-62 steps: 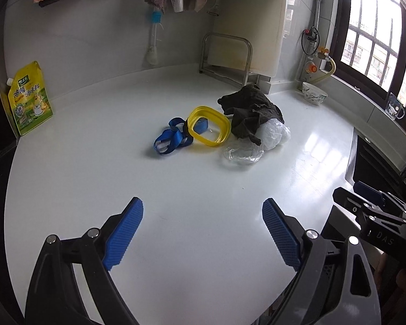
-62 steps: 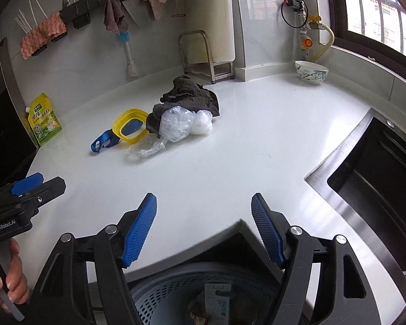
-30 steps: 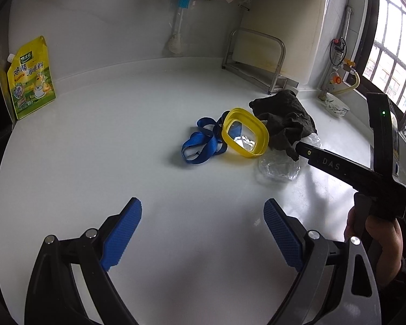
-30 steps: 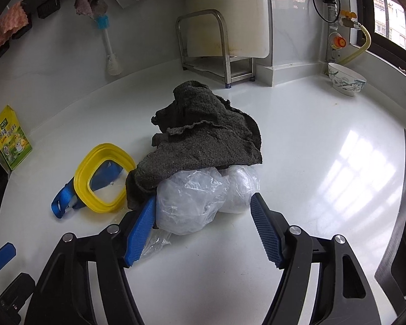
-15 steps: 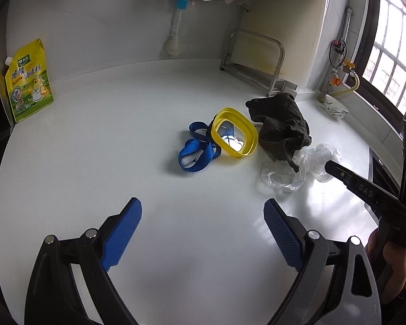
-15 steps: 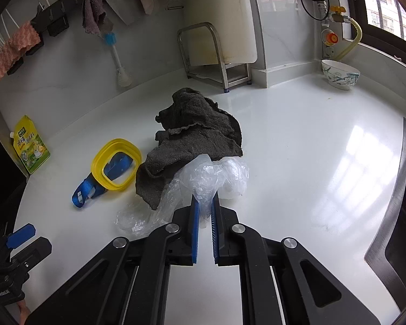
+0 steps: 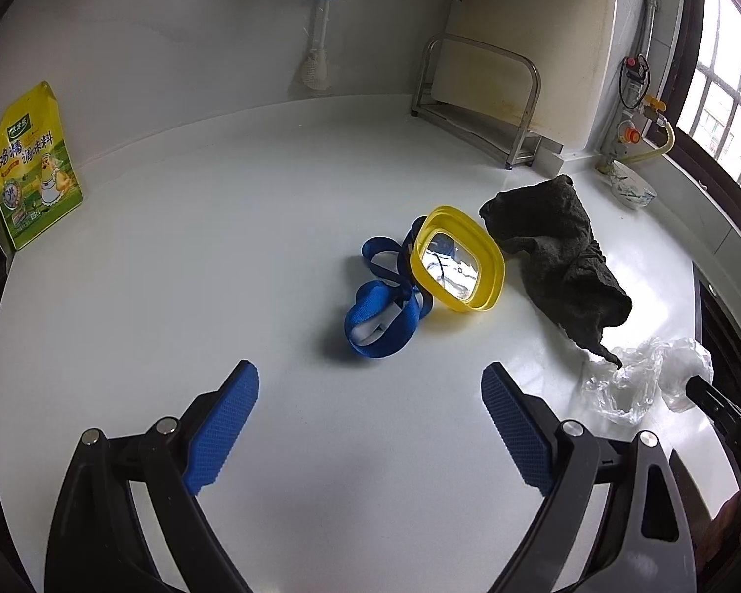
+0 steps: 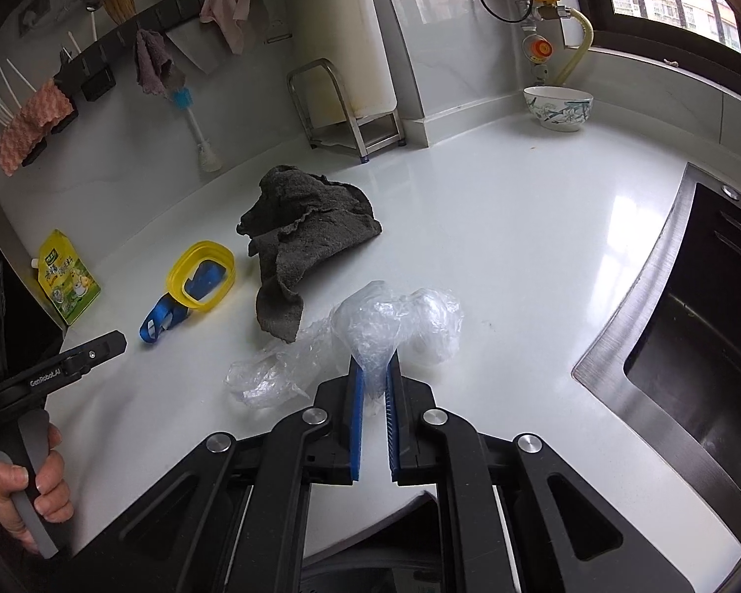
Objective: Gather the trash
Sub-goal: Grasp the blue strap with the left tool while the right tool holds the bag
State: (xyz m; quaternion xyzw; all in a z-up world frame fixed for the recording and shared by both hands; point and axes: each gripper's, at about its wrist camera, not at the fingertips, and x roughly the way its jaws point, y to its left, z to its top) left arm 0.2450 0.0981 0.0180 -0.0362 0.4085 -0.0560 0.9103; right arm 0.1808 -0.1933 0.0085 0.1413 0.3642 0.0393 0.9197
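The right claw [image 8: 374, 370] was clenched on a bunched neck of the clear plastic bag [image 8: 400, 321], which lay on the white tabletop [image 8: 518, 247] just in front of the grey rag [image 8: 306, 227], its loose tail trailing toward the left. To do this lift well, I judged the pinch should stay firm and the pull go slowly up and back, so the thin film neither slipped out nor dragged the rag, whose corner seemed to touch it. The bag looked crumpled, glossy and almost weightless, with a whiter wad inside. The left claw [image 7: 370, 395] hung released above bare tabletop, well short of the blue strap [image 7: 385, 316] and yellow lid [image 7: 457, 267].
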